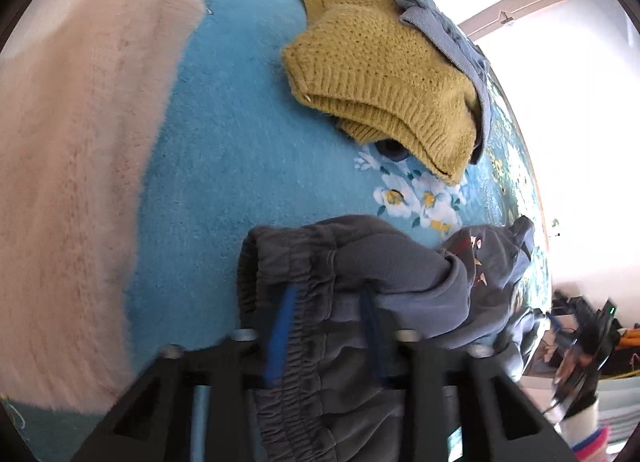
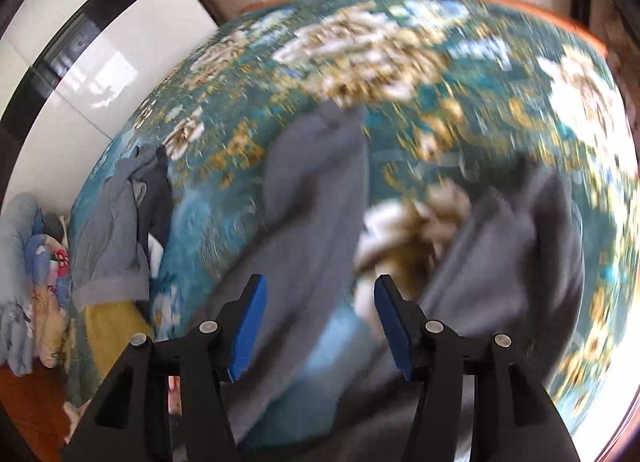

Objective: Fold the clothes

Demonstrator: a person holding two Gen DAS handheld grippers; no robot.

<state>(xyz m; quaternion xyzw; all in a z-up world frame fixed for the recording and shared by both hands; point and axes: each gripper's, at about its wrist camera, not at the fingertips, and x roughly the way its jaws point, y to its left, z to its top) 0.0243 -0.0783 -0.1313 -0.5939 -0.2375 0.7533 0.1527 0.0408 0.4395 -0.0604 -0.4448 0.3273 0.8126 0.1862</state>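
Observation:
My left gripper is shut on the elastic waistband of grey-blue trousers, bunched over its blue pads and held above the blue floral carpet. In the right wrist view the same trousers spread across the carpet with both legs pointing away, blurred by motion. My right gripper is open and empty just above them.
A folded mustard knit sweater lies on the carpet with a grey-blue garment draped on its far side. A fluffy pink garment fills the left. A grey shirt and piled bedding sit at the left.

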